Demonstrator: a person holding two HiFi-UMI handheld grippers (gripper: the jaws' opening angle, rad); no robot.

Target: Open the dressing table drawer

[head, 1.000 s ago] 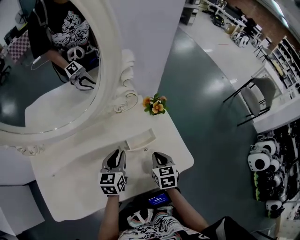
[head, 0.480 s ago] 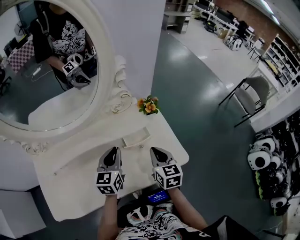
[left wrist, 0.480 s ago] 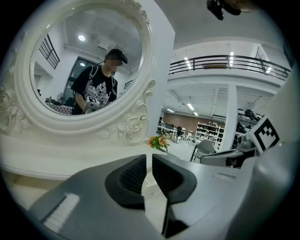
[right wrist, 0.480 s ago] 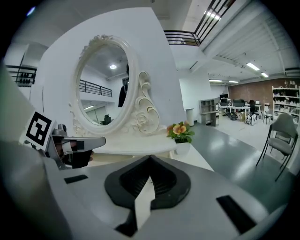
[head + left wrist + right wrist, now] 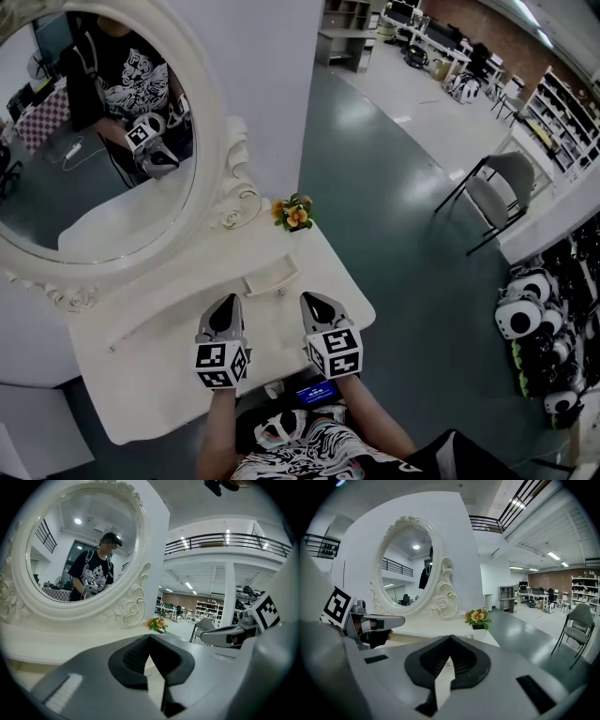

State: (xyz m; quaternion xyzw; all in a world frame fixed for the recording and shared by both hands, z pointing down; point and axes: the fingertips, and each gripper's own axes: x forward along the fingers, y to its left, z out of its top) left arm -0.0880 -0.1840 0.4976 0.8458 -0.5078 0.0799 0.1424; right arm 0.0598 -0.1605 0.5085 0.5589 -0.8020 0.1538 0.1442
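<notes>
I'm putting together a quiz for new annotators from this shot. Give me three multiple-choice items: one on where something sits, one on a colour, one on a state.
1. Where do the flowers stand?
A. On the floor
B. On the dressing table, beside the mirror frame
C. In a gripper's jaws

2. What colour is the dressing table?
A. White
B. Black
C. Red

3. How are the left gripper and right gripper?
A. Both wide open
B. Left shut on the flowers
C. Both shut, empty

Answers:
1 B, the head view shows them at the far right corner of the dressing table, by the frame.
2 A, its top is white.
3 C, each gripper view shows the jaws closed together with nothing between them.
</notes>
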